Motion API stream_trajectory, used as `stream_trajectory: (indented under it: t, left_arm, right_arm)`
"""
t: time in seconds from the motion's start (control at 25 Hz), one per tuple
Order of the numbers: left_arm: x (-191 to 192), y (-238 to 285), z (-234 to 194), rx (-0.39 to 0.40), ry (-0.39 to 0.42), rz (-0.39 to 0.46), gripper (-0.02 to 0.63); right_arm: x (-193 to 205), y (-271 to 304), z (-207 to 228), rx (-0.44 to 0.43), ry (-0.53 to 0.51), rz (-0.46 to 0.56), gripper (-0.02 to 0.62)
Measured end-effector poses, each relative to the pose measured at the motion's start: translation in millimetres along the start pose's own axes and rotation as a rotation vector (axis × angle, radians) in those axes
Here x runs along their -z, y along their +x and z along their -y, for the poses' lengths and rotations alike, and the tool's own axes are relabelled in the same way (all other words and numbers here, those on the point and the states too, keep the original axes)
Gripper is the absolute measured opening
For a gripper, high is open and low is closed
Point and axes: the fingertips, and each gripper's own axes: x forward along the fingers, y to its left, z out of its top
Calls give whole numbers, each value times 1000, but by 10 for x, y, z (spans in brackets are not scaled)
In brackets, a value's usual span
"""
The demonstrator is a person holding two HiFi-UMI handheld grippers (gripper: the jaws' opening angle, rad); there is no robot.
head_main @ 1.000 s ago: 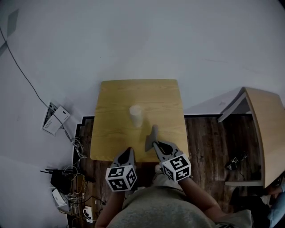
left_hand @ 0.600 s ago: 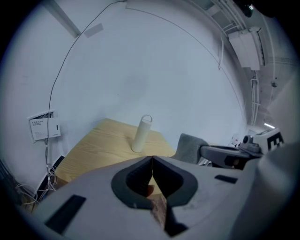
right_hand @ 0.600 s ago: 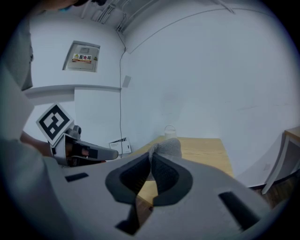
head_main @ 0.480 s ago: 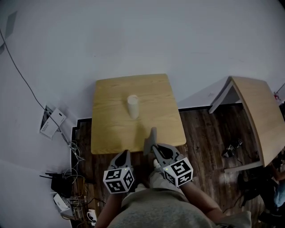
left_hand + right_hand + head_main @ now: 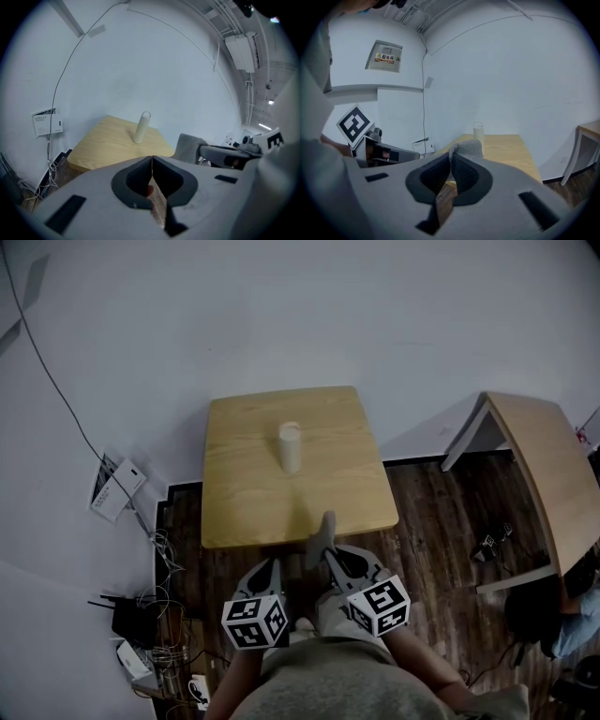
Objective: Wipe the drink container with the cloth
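**Cloth (image 5: 322, 538) pinched, bottle (image 5: 290, 446) alone on tabletop (image 5: 244, 493)**

The right hand-held gripper (image 5: 330, 554) pinches the grey cloth by the tabletop's near edge. The left hand-held gripper (image 5: 273, 564) is just beside it, jaws pressed together, empty. The bottle stands upright toward the far side.

Saw a slim, pale cream drink container (image 5: 290, 446) with a loop handle on its cap. Stood upright and alone toward the far middle of the wooden table (image 5: 253, 493), lid on. Looked cylindrical and plain, with no marking that could be made out. Saw a grey cloth (image 5: 322, 538), soft and bunched, pinched between the jaws of the right gripper (image 5: 327, 553). Poked up past the jaw tips in a rounded fold, near the table's front edge, well apart from the container.
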Motion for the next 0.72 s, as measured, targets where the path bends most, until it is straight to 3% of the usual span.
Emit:
stream_trajectory:
  t: [0.72]
  left_arm:
    - [-45,-93,-77,18,-19,27,2]
  right_arm:
    - [-36,53,-198,-15,-10,-3,8]
